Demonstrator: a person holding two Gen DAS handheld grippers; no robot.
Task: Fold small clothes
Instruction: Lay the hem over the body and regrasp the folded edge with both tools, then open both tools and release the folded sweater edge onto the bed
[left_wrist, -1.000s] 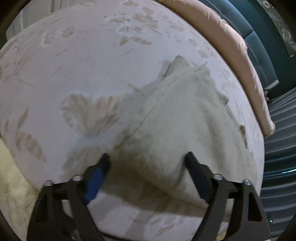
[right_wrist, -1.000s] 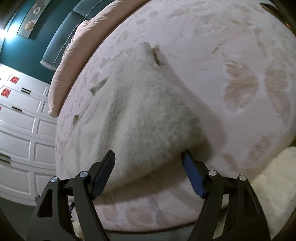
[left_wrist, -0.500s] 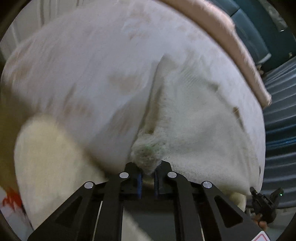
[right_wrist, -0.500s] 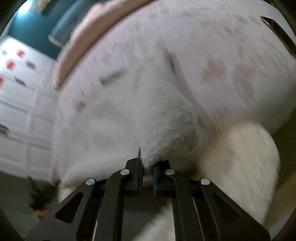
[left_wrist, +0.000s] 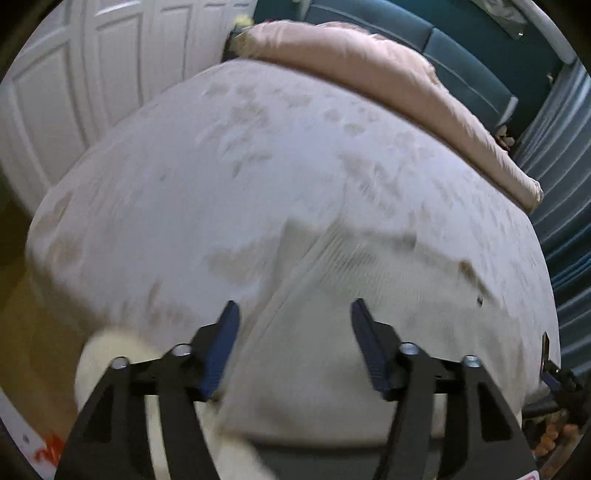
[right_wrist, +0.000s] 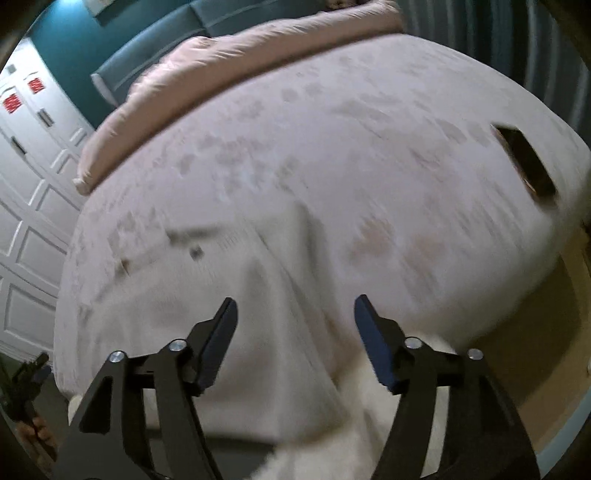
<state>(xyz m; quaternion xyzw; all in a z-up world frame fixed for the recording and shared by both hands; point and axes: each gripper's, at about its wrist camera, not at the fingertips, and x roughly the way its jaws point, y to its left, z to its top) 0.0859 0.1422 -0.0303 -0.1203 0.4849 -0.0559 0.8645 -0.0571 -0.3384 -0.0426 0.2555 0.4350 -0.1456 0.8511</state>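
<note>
A cream knitted garment lies on the bed near its front edge, hanging a little over it; it also shows in the right wrist view. My left gripper is open and empty, held above the garment's near left part. My right gripper is open and empty above the garment's near right part. Both views are motion-blurred.
The bed has a pale leaf-print cover and a pink duvet roll at the far side. A dark flat object lies on the bed at right. White wardrobe doors stand left. A fluffy white rug lies below.
Both grippers were shut on the garment's near edge half a second ago. Now both are open and pulled back and up, and the garment lies flatter near the bed's edge.
</note>
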